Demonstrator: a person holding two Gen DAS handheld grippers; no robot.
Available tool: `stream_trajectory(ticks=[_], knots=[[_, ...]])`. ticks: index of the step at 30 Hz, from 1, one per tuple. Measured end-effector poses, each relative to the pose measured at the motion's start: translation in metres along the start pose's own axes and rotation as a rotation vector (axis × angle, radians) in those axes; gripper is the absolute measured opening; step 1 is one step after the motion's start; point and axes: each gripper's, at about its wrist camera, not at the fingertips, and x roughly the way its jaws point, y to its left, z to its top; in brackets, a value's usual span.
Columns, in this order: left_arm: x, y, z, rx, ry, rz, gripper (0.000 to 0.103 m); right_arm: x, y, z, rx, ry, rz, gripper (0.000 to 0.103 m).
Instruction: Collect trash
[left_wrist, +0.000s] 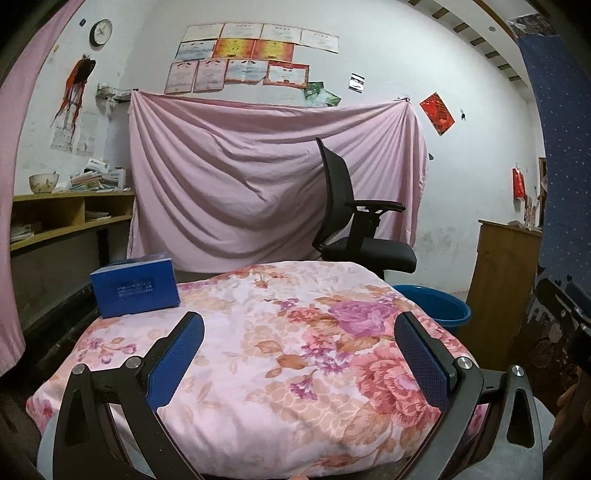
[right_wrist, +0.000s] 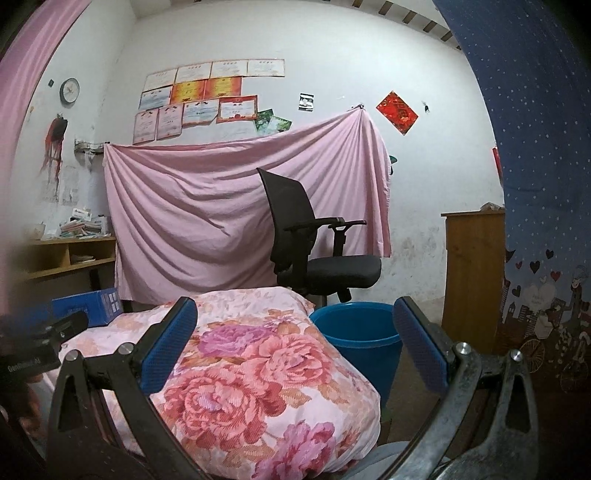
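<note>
A blue cardboard box (left_wrist: 135, 290) stands on the far left corner of a folded floral quilt (left_wrist: 258, 354); it also shows in the right wrist view (right_wrist: 90, 305). A blue plastic bucket (right_wrist: 360, 336) stands on the floor right of the quilt, also seen in the left wrist view (left_wrist: 437, 306). My left gripper (left_wrist: 301, 354) is open and empty, low over the quilt, with the box ahead to its left. My right gripper (right_wrist: 295, 341) is open and empty over the quilt's right part, with the bucket just ahead to the right.
A black office chair (right_wrist: 314, 243) stands behind the quilt before a hung pink sheet (left_wrist: 266, 177). A wooden shelf (left_wrist: 66, 218) with books and a bowl is at left, a wooden cabinet (right_wrist: 471, 273) at right. A blue starry curtain (right_wrist: 535, 147) hangs at far right.
</note>
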Motion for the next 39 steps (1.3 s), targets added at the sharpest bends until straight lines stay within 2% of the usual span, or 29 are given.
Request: stream_trajectory(ticks=[12,39], knots=[[-0.001,0.011,-0.009,0.001,0.005,0.027,0.101,0.003,0.007,-0.010,-0.020,0.039,0.007,0.103],[0.001,0.010,-0.016,0.036,-0.005,0.022,0.101,0.006,0.010,-0.014,-0.025,0.062,0.010,0.103]])
